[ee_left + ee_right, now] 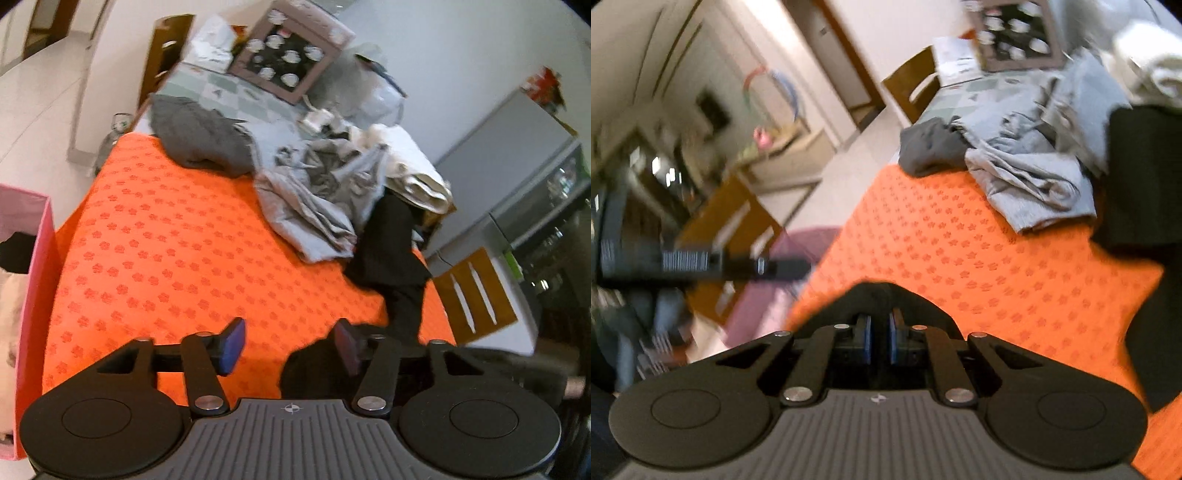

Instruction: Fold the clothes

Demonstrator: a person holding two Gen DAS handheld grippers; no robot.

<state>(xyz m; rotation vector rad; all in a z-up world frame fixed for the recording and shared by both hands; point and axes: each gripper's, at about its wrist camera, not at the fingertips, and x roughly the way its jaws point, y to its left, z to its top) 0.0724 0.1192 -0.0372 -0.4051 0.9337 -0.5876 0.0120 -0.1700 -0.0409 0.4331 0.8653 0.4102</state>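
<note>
A black garment lies on the right of the orange flower-print table cover and trails toward the near edge. Behind it sit a crumpled light grey garment and a dark grey one. My left gripper is open above the near edge, with a dark fold of cloth just under its right finger. In the right wrist view my right gripper has its blue pads nearly together, with black cloth bunched around them. The black garment runs along the right side.
A pink fabric bin stands at the table's left side. Wooden chairs sit at the right and the far end. A box printed with cups and folded pale linen fill the back. The right wrist view is motion-blurred.
</note>
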